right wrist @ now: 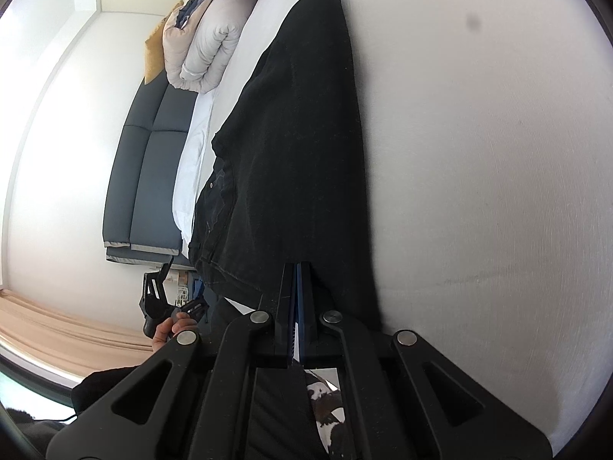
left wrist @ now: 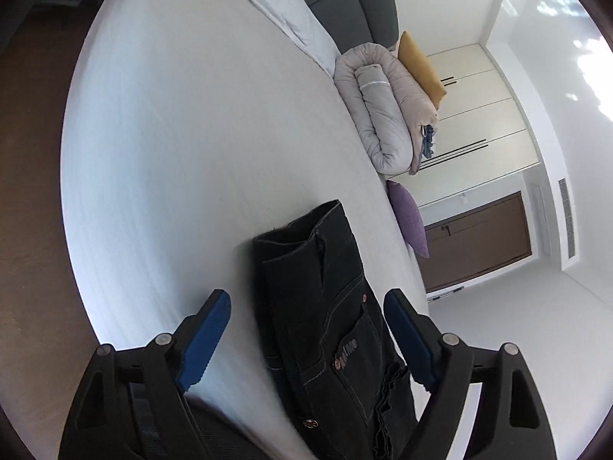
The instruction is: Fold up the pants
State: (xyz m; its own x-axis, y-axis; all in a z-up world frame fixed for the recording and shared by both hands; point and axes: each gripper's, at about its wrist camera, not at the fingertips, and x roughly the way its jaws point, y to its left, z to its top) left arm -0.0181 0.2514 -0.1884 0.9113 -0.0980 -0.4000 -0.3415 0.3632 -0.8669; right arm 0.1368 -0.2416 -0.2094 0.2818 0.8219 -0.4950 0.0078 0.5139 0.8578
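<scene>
Left claw (left wrist: 306,329) is spread wide, blue pads (left wrist: 205,339) clear on either side of the pants (left wrist: 325,314), gripping nothing. The dark denim runs up between the fingers, pocket and copper rivets showing, waistband end lying out on the white bed (left wrist: 184,134). Over to the right claw (right wrist: 297,299): it is clenched tight, fingers pressed together on the edge of the pants, black cloth stretching away from the tips along the bed. In that view a hand (right wrist: 172,329) holds the left claw's handle off to the side, beside the bed's edge. Beyond the pants, a rolled grey duvet (left wrist: 383,115) sits at the far end of the bed, a mustard pillow (left wrist: 421,69) behind it, a purple cushion (left wrist: 410,218) near the edge. White wardrobe doors (left wrist: 486,115) stand behind.
</scene>
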